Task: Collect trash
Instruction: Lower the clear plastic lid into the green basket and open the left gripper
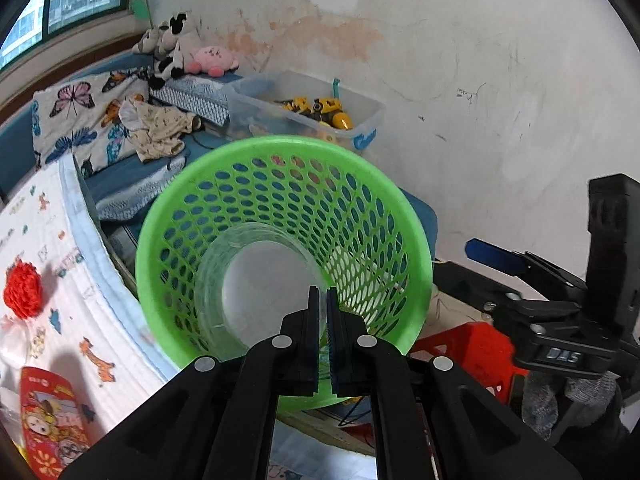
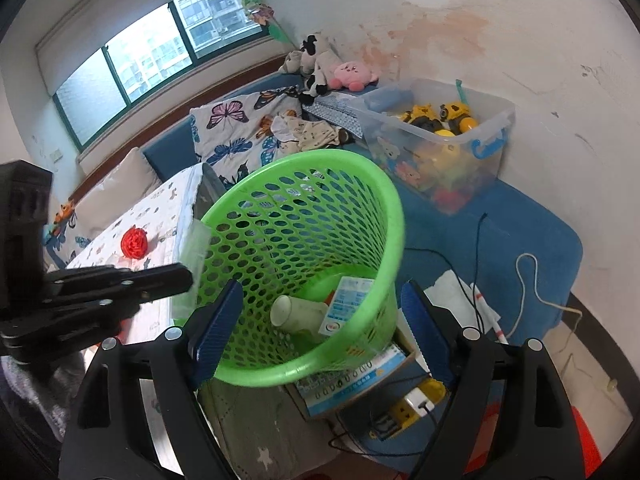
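My left gripper [image 1: 323, 296] is shut on the rim of a clear plastic cup [image 1: 256, 280], which hangs in front of the mouth of the green mesh basket [image 1: 280, 144]. In the right wrist view, the left gripper [image 2: 187, 276] holds the cup [image 2: 197, 248] just outside the basket's left rim. My right gripper [image 2: 320, 330] stands open in front of the basket [image 2: 304, 160], gripping nothing. A white bottle [image 2: 294, 312] and a printed carton [image 2: 348, 304] lie in the basket. On the table are a red crumpled ball [image 2: 135, 242] and a red snack packet [image 1: 48, 420].
The basket rests on a cardboard box [image 2: 360, 380] beside the table with the patterned cloth [image 2: 160, 208]. Behind it are a clear bin of yellow toys [image 2: 440, 140], plush toys [image 2: 352, 74] and a blue mat [image 2: 520, 240] with cables. A red stool [image 1: 472, 348] stands low on the right.
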